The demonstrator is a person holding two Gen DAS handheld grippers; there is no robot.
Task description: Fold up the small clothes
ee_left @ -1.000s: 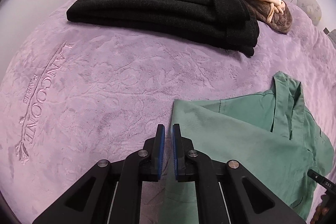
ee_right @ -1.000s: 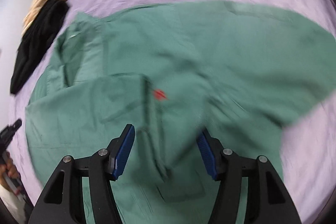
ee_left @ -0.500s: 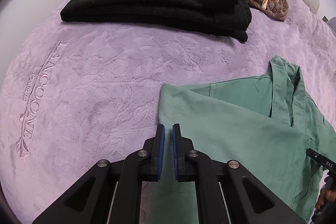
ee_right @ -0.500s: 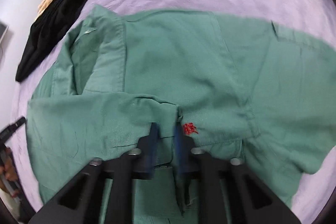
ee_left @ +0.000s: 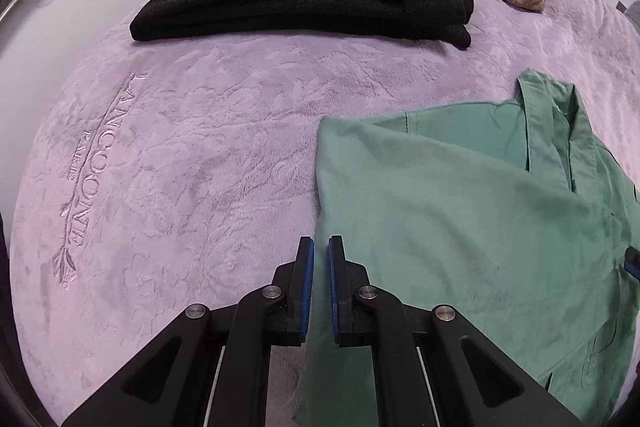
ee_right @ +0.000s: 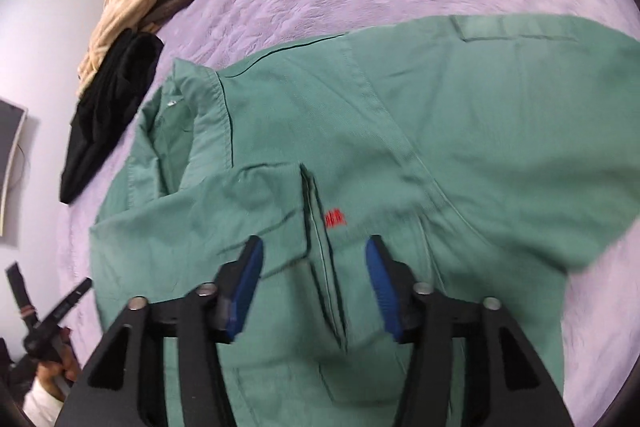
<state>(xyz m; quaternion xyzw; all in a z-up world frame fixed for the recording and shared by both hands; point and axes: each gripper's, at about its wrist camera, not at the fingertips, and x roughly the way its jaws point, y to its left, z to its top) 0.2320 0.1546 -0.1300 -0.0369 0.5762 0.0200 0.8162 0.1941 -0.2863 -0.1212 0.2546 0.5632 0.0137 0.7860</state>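
Shirt (ee_right: 400, 147) lies directly beneath the right gripper (ee_right: 314, 279), whose empty jaws are opening astride the placket. Left gripper (ee_left: 320, 283) is clenched shut over the folded edge, gripping nothing visible.

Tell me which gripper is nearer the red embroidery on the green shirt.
Right. The right gripper, jaws opening, hovers just below the red embroidery on the green shirt. The left gripper is shut at the shirt's far side edge.
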